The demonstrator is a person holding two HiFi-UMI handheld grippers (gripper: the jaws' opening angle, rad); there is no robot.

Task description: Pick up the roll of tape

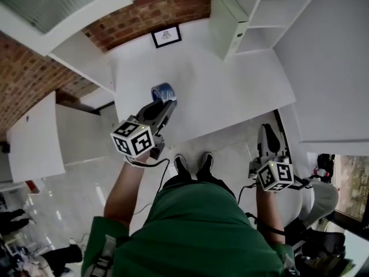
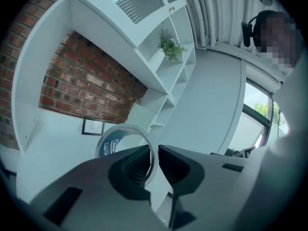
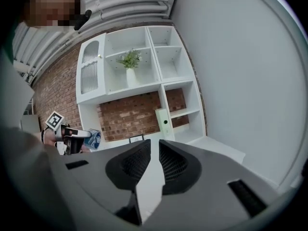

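A roll of clear tape (image 1: 164,91) with a blue printed core hangs in the air above the white table (image 1: 230,91). My left gripper (image 1: 167,104) is shut on it. In the left gripper view the pads pinch the roll's wall (image 2: 126,138), and the ring stands up to the left of the left gripper (image 2: 153,155). My right gripper (image 1: 270,134) is off the table's near right edge, held low. The right gripper (image 3: 155,146) shows a narrow gap between its jaws with nothing in it. That view also catches the tape (image 3: 94,138) far left.
A small framed picture (image 1: 166,36) leans on the brick wall at the table's back. A white shelf unit (image 1: 248,16) stands at the back right, with a potted plant (image 3: 129,59) on an upper shelf. The person's shoes (image 1: 195,165) are at the table's near edge.
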